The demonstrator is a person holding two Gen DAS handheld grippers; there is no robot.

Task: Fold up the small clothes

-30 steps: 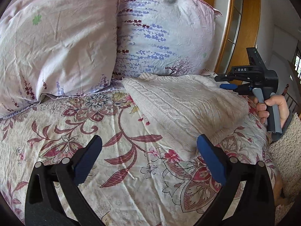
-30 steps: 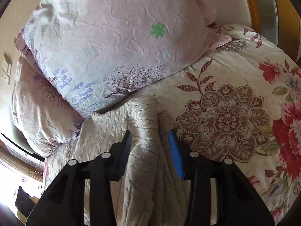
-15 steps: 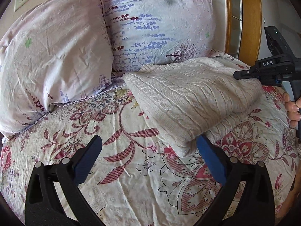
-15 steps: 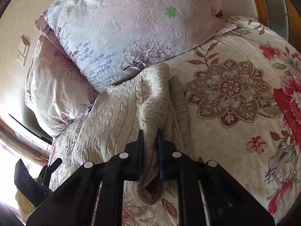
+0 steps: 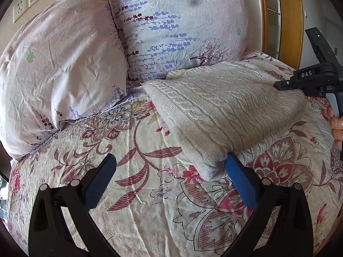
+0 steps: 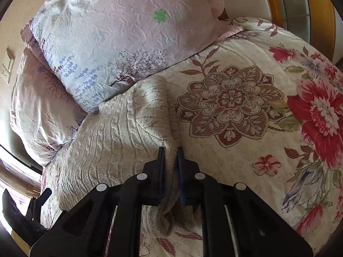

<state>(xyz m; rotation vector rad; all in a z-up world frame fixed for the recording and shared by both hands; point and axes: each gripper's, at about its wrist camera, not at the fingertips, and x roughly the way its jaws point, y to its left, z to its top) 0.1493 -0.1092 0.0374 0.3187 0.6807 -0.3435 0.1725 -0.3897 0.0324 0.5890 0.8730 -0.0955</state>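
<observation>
**Sweater corner pinched on the right, left jaws wide**

Sweater first: the cream cable-knit sweater [image 5: 225, 111] lies folded on the floral quilt [image 5: 133, 192], filling the centre-right of your left wrist view, its far edge against the lilac-printed pillow [image 5: 182, 27]. A second, pale pink pillow [image 5: 57, 64] fills the upper left of that frame, with a wall socket plate [image 5: 19, 10] in the corner above it.

Your right gripper [image 6: 171, 154] is clamped on a fold of knit at the sweater's edge, low in the centre of the right wrist view; the fabric bunches between the two blue pads and hangs below them. In the left wrist view the same gripper sits at the right edge, your hand [image 5: 336, 124] on its handle.

Your left gripper [image 5: 169, 160] has its jaws spread wide. The right blue pad [image 5: 240, 184] sits just beside the sweater's near corner; whether it touches, you cannot tell. The left pad is over bare quilt.
</observation>
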